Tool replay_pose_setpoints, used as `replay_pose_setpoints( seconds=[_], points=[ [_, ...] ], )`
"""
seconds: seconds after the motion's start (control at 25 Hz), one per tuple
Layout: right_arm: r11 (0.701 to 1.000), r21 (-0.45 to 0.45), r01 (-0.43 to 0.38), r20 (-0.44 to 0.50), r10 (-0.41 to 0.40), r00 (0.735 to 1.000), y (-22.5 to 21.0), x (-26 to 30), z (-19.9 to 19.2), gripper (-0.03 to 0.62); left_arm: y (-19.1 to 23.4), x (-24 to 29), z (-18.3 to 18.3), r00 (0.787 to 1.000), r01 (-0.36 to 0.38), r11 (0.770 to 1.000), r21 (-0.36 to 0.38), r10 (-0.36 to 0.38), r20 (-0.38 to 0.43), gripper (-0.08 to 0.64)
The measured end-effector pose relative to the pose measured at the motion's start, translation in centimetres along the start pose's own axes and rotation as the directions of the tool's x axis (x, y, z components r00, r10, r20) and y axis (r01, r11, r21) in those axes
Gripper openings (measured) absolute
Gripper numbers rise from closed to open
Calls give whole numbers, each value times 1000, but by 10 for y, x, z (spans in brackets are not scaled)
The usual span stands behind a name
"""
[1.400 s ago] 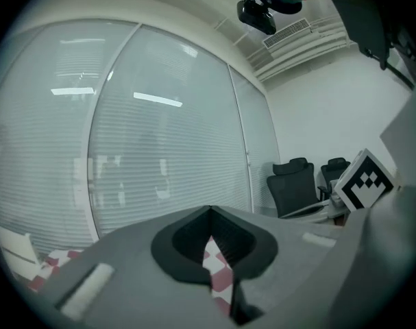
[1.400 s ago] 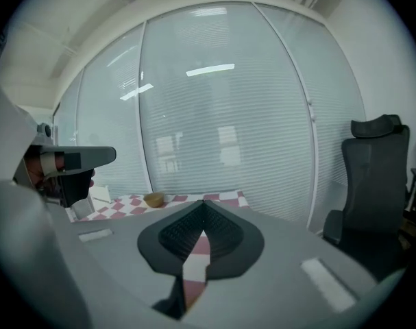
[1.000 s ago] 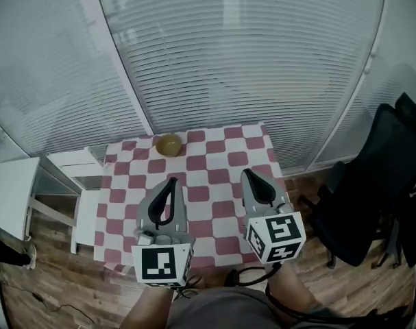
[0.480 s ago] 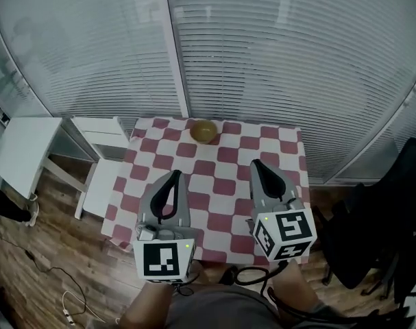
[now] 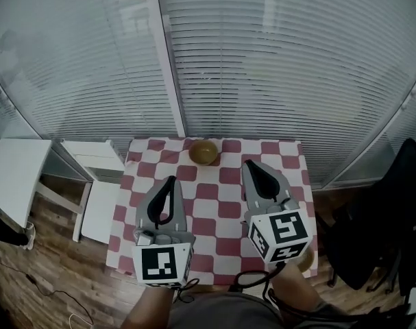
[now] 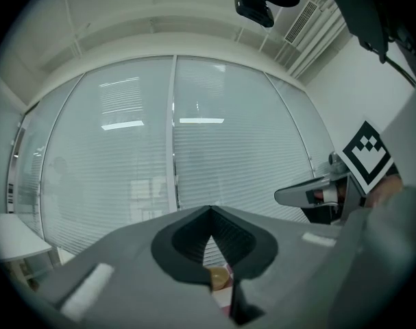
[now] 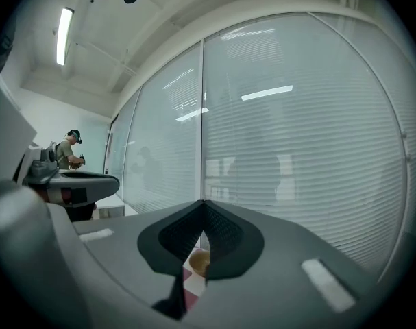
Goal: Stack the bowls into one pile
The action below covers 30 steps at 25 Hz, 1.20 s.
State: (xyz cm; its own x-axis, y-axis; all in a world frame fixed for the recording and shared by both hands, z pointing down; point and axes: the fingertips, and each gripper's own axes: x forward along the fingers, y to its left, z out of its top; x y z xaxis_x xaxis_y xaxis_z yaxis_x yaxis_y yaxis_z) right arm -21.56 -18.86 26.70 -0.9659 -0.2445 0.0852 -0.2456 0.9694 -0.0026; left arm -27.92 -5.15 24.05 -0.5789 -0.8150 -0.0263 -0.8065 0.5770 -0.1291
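Note:
One brownish-yellow bowl (image 5: 203, 151) stands upright at the far edge of the table with the red-and-white checked cloth (image 5: 214, 211). It also shows through the jaw gap as the bowl (image 6: 218, 277) in the left gripper view and the bowl (image 7: 199, 260) in the right gripper view. My left gripper (image 5: 170, 181) hovers over the cloth's near left part, shut and empty. My right gripper (image 5: 249, 164) is over the right part, a little nearer the bowl, also shut with nothing in it. A tan rounded edge (image 5: 305, 258) peeks out beside the right gripper's cube; I cannot tell what it is.
Glass walls with closed blinds (image 5: 262, 81) rise right behind the table. A white stool (image 5: 91, 157) and a white side table (image 5: 12, 184) stand at the left. A black office chair (image 5: 393, 211) is at the right. Wooden floor surrounds the table.
Both grippers have moved forward over the table, still shut and empty. The view has swung, so the table now sits centred under them. The bowl stays at the far edge.

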Motion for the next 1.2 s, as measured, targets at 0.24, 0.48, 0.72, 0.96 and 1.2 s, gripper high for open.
replay_pose_setpoints(
  seconds=[0.24,0.48,0.72,0.96,1.2],
  points=[
    [999,-37,-9,19,10,1000,-3,57,20,26,31,39,-13,1000,-6,1000,-24,6,14,0],
    [999,-36,5,-5,-5,1000,-16,110,15,26,53,67,-38,998,-13,999,-53,10,-60,0],
    [1000,13,11,-212,-8,977,-31,160,-73,26,62,94,-82,990,0,996,-85,-12,-141,0],
    [987,148,58,-522,28,852,-34,171,-204,28,65,103,-124,974,13,993,-118,-39,-221,0],
    [975,207,85,-655,74,752,-27,164,-273,28,64,114,-148,962,21,991,-135,-57,-265,0]
  ],
)
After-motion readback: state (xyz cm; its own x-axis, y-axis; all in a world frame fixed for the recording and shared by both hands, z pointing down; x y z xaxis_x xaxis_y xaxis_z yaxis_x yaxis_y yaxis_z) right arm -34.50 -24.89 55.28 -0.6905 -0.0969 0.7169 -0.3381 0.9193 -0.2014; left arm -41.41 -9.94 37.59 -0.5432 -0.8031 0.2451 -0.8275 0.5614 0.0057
